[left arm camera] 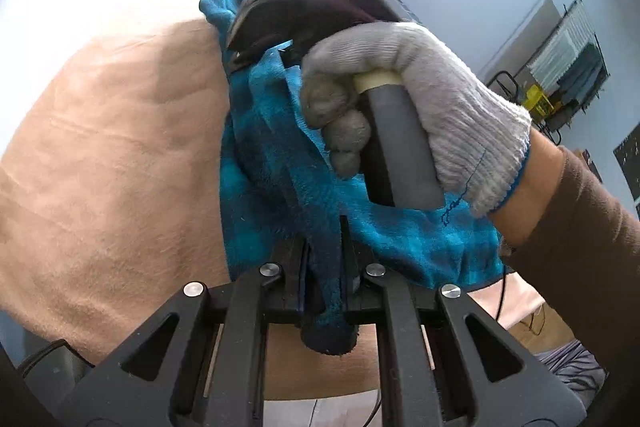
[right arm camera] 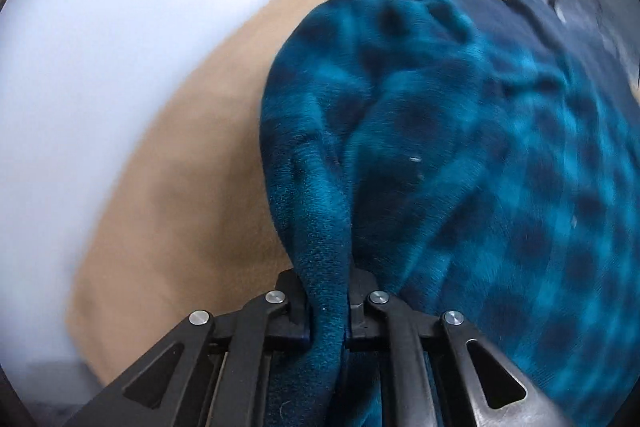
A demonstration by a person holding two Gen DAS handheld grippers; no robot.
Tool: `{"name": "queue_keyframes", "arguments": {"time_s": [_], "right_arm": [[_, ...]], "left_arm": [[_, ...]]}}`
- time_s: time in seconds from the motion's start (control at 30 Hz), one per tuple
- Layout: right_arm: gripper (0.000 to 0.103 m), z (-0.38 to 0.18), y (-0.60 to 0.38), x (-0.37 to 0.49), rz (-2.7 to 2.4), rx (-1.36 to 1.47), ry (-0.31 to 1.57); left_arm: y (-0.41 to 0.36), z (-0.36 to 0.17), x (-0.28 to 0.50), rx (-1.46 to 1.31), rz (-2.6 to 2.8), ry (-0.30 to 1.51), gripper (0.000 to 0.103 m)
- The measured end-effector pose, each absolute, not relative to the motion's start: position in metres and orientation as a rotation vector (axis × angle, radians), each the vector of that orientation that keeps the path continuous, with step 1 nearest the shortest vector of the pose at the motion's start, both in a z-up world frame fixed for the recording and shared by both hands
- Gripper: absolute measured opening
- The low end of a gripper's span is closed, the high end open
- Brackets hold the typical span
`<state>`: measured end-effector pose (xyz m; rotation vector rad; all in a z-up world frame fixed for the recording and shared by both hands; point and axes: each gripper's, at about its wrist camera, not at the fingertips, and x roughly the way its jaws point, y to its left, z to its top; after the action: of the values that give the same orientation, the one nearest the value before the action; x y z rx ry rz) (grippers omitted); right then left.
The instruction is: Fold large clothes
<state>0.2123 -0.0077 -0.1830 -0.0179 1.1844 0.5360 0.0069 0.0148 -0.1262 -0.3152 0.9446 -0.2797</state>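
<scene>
Right gripper tips buried in blue checked fleece; right-wrist view motion-blurred.

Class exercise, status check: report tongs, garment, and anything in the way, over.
Left tongs shut on blue fleece. Right tongs shut on another fold of it. Fleece bunched over tan cover. Gloved hand close ahead of left tongs.

Workroom: pale walls, a metal storage rack of supplies.

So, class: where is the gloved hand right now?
In the left wrist view, the gloved hand is right of centre, gripping the right gripper's handle over the blue cloth, with the tan sheet to its left.
</scene>
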Motion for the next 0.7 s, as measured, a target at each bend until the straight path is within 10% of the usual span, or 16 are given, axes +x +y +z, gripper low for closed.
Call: {"name": "queue_keyframes", "arguments": {"time_s": [0.7], "right_arm": [[0.007,-0.214,-0.244,0.182,0.467,0.604,1.108]], "left_arm": [[-0.088,-0.123,0.006,-0.023,-0.443,0.965,0.009]]}}
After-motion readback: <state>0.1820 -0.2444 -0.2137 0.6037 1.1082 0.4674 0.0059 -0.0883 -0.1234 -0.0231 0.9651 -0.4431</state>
